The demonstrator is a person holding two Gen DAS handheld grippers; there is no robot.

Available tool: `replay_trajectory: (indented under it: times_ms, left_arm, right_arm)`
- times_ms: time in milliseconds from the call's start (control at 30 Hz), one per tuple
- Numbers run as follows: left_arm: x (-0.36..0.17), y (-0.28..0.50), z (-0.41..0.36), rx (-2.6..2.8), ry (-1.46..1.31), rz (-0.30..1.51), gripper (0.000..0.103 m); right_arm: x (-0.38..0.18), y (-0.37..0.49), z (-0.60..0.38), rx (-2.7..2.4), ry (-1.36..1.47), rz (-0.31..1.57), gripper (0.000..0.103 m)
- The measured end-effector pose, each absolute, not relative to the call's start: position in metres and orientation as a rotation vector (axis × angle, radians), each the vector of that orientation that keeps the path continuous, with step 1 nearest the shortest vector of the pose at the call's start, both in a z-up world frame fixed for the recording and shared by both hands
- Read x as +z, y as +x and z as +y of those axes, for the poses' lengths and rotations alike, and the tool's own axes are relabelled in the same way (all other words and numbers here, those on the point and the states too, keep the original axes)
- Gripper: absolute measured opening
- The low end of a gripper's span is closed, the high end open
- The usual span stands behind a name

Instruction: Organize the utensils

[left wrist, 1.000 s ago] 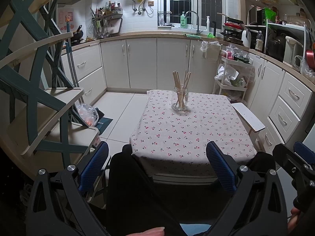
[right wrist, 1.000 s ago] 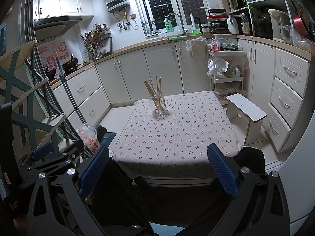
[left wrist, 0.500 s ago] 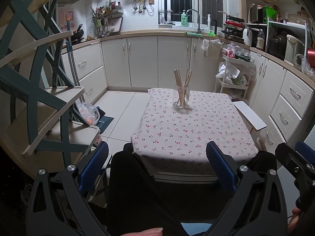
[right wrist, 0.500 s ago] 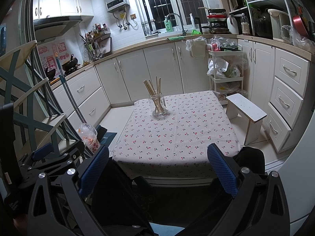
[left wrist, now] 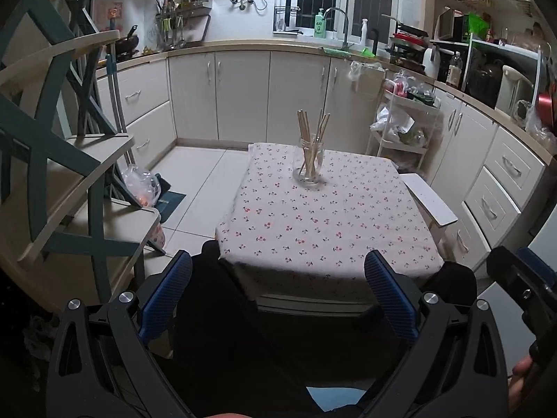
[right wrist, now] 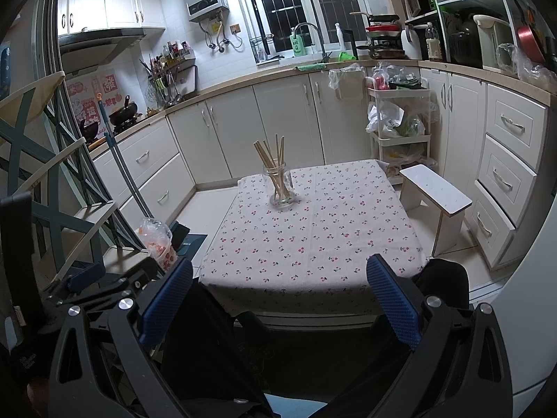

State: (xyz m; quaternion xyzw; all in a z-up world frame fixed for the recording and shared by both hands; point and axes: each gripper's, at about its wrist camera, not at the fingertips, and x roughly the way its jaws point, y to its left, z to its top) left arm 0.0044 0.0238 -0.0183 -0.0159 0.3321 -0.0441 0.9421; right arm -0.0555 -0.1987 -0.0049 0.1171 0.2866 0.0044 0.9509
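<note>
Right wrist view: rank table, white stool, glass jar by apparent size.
1. table, by far the largest.
2. white stool.
3. glass jar, smallest; it stands about as far from the camera as the stool, so the order looks safe.

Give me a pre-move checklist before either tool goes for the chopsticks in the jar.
1. Left tool open and holding nothing: ok.
2. Right tool open and holding nothing: ok.
3. Glass jar upright on the table: ok.
4. Chopsticks standing in the jar, tops fanned out above the rim: ok.
5. Cloth between tools and jar bare of other things: ok.
6. Tools within reach of jar: not ok, both are held back past the near table edge.
</note>
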Motion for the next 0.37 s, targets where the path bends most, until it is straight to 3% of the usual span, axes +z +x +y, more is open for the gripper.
replay_trajectory:
  times_ms: [367]
  left_arm:
    - [-0.0133,-0.0020,0.0209,-0.072,-0.022,0.635,0.095]
  right_arm:
    - [-0.0057,-0.0571,-0.1961,0.005,0.232,0.570,0.096]
